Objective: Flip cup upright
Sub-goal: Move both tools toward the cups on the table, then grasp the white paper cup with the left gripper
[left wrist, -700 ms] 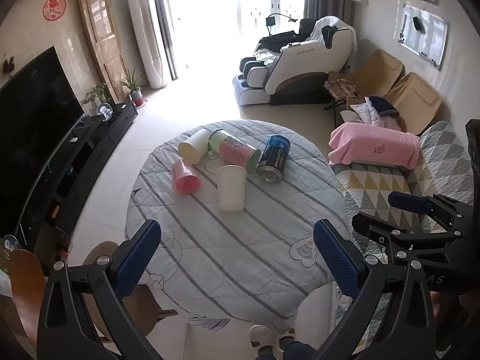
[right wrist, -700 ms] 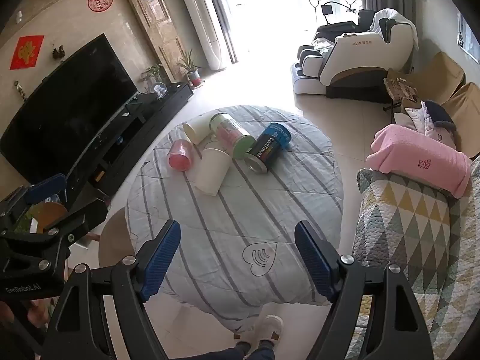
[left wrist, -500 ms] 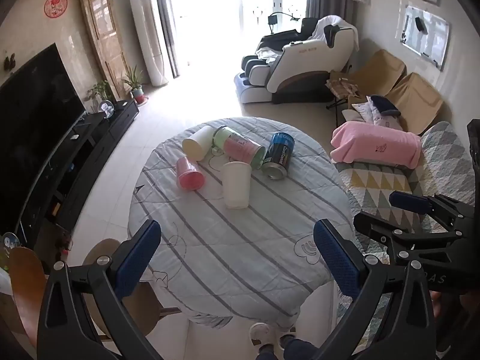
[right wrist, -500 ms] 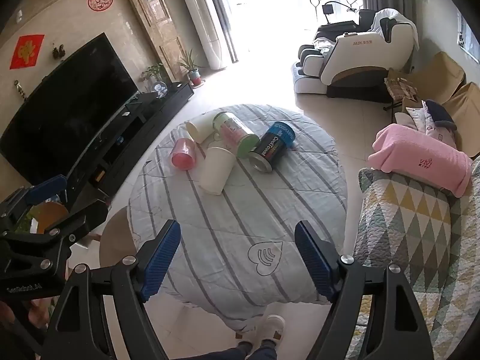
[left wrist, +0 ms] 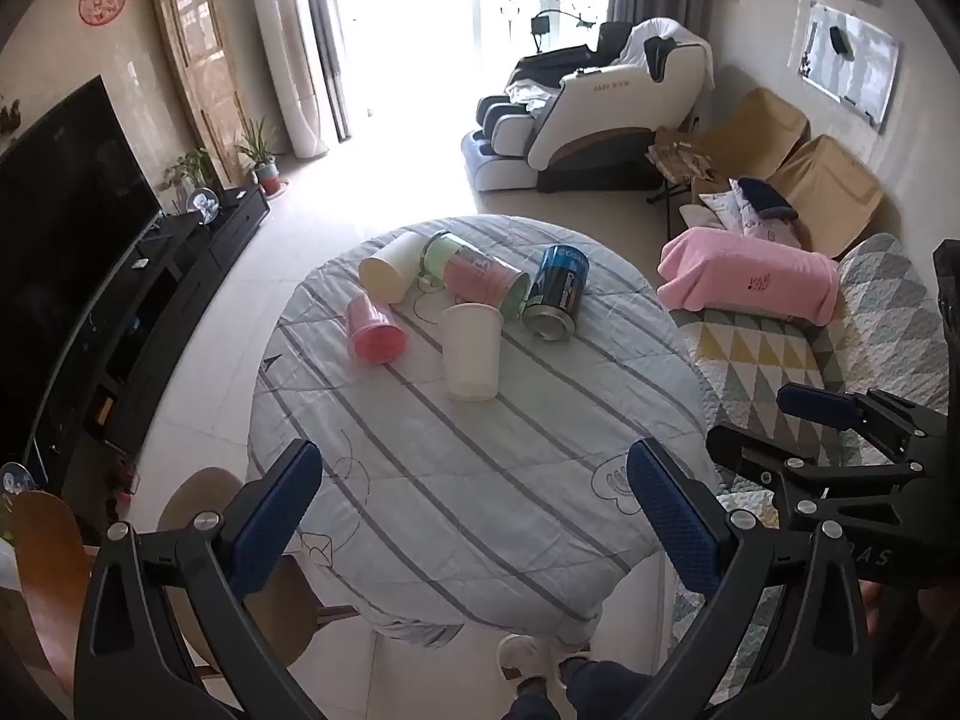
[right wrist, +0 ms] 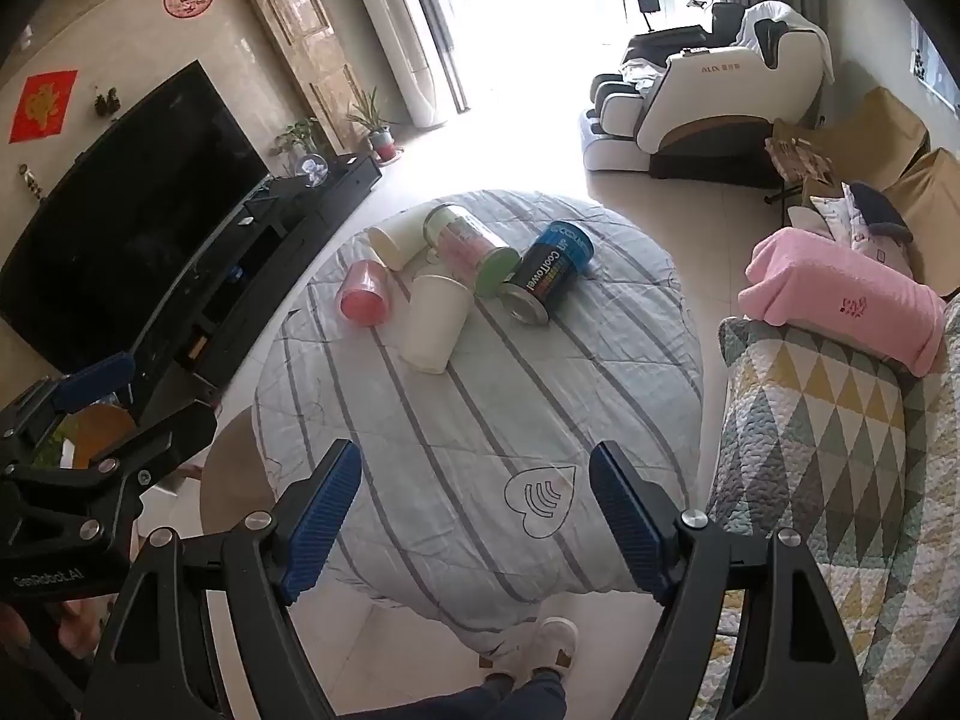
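Observation:
On the round table with a striped grey cloth (left wrist: 468, 480) (right wrist: 480, 420), a white cup (left wrist: 471, 351) (right wrist: 433, 324) stands upside down near the far half. A pink cup (left wrist: 373, 330) (right wrist: 363, 292) and a cream cup (left wrist: 390, 267) (right wrist: 393, 243) lie on their sides to its left. A pink-and-green canister (left wrist: 477, 279) (right wrist: 471, 249) and a blue can (left wrist: 555, 294) (right wrist: 549, 270) lie on their sides behind it. My left gripper (left wrist: 474, 516) and right gripper (right wrist: 474, 519) are open, empty, high above the near table edge.
A patterned sofa with a pink blanket (left wrist: 750, 282) (right wrist: 840, 294) stands right of the table. A wooden stool (left wrist: 264, 588) sits at the near left. A TV and black cabinet (left wrist: 72, 264) line the left wall. My feet (right wrist: 540, 648) are at the table's near edge.
Both grippers have drifted slightly forward and down toward the table; the cups sit a little lower in the views. Nothing on the table has moved.

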{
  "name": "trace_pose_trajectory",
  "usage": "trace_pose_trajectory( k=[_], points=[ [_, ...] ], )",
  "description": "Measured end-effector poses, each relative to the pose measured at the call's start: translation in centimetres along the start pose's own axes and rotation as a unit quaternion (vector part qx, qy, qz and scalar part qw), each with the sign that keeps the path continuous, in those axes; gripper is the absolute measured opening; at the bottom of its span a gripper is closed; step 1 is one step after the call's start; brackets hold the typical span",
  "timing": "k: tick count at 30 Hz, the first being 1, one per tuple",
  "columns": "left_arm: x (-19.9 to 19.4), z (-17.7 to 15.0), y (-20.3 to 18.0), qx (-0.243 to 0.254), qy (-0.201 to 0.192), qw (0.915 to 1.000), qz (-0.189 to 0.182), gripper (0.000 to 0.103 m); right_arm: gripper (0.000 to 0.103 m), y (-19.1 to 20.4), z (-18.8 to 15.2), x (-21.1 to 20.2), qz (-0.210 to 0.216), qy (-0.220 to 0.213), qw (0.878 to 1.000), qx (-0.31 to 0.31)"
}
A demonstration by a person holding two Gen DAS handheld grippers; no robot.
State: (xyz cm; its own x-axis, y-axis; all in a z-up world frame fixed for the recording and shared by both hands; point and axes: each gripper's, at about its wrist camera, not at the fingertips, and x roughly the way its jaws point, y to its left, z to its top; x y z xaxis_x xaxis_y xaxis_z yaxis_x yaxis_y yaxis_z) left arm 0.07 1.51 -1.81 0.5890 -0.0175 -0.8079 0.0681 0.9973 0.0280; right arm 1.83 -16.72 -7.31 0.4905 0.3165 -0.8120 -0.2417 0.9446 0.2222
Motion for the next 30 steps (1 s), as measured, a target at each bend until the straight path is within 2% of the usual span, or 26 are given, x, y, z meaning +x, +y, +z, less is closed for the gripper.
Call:
trace_pose_trajectory(
  k=[12, 18, 20, 24, 30],
  points=[
    [2.6, 1.3, -0.8, -0.003, 0.014, 0.9999, -0.006, 0.103, 0.08, -1.5, 0.6, 1.7, -0.002, 0.012, 1.0, 0.012],
    [6.0, 2.7, -1.5, -0.019, 0.023, 0.9995, -0.003, 0.103, 0.08, -3.0, 2.2, 3.5, 0.004, 0.018, 1.0, 0.007],
    [8.0, 3.3, -1.8, -0.023, 0.03, 0.9993, -0.001, 0.103, 0.08, -3.9, 2.9, 4.6, 0.007, 0.025, 1.0, 0.003],
    [13.0, 4.8, -2.1, -0.048, 0.069, 0.9964, 0.012, 0.103, 0.08, -6.1, 4.4, 7.2, 0.014, 0.051, 0.999, -0.006],
    [20.4, 6.5, -2.0, -0.066, 0.116, 0.9899, 0.047, 0.103, 0.08, -9.1, 7.3, 12.5, 0.028, 0.091, 0.995, -0.026]
  ],
)
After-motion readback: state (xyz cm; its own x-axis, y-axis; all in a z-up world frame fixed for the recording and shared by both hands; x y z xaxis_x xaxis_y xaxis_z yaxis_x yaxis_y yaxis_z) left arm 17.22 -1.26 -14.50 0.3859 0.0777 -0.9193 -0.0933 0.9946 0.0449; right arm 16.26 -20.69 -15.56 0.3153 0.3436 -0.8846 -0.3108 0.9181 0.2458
